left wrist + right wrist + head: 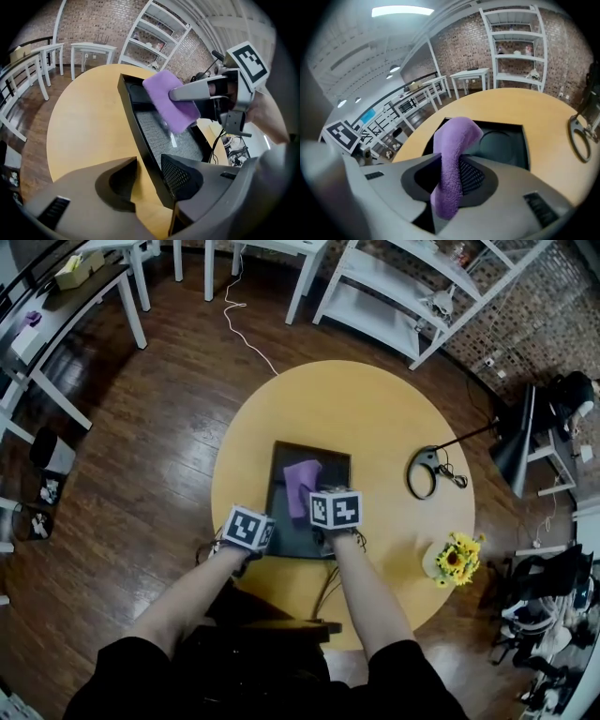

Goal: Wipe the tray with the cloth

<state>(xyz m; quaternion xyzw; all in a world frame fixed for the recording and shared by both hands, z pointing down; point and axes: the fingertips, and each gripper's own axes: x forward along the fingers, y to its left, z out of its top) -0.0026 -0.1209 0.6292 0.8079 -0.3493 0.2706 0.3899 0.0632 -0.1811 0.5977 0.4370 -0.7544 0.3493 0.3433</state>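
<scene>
Cloth [452,150], purple and soft, is pinched between the narrow-set jaws of the right gripper [448,180]; its upper part arches forward over the tips and its lower end hangs below the pads. That gripper holds it over the near half of the black tray [281,514], which lies in the middle of the round yellow table [375,413]. The left gripper [148,176] stands at the tray's near left edge with its jaws wide apart and the tray's thin wall running between them; yellow tabletop shows between that wall and the outer jaw.
</scene>
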